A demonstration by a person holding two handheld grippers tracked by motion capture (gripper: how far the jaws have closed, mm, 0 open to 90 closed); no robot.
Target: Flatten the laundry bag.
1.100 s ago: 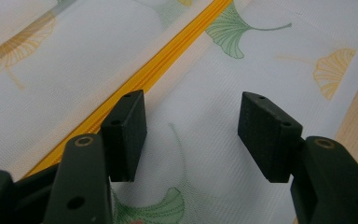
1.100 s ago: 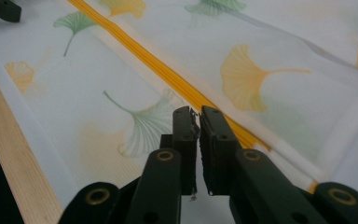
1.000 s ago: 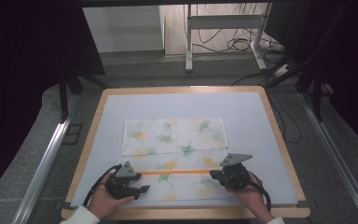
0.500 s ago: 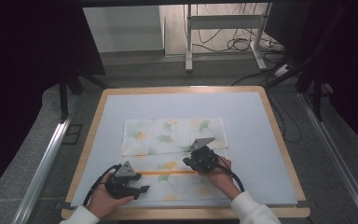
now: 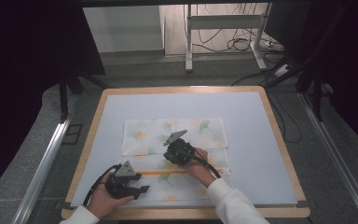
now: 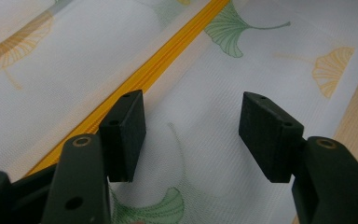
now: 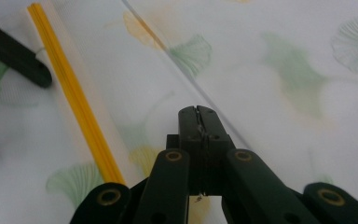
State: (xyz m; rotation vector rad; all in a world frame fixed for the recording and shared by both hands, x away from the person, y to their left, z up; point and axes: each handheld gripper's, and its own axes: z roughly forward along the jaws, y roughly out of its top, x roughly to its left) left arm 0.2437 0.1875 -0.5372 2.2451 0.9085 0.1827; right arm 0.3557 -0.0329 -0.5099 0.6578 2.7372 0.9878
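Ginkgo-print mesh cloth [image 5: 175, 140] with an orange stripe [image 6: 135, 84] lies flat at the worktop's [image 5: 261, 140] near centre. Left tool [image 5: 137, 189]: jaws wide apart, empty, over the cloth's near left edge. Right tool [image 5: 172, 150]: jaws pressed together, pinching a thin fold of cloth mid-sheet.

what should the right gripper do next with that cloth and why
Probably keep carrying the pinched edge toward the far side, then lay it flat. The right gripper has its jaws shut on a thin bit of the leaf-print cloth, over the middle of it, and the left gripper rests open by the orange stripe at the near edge, gripping nothing. That looks like a fold half done.
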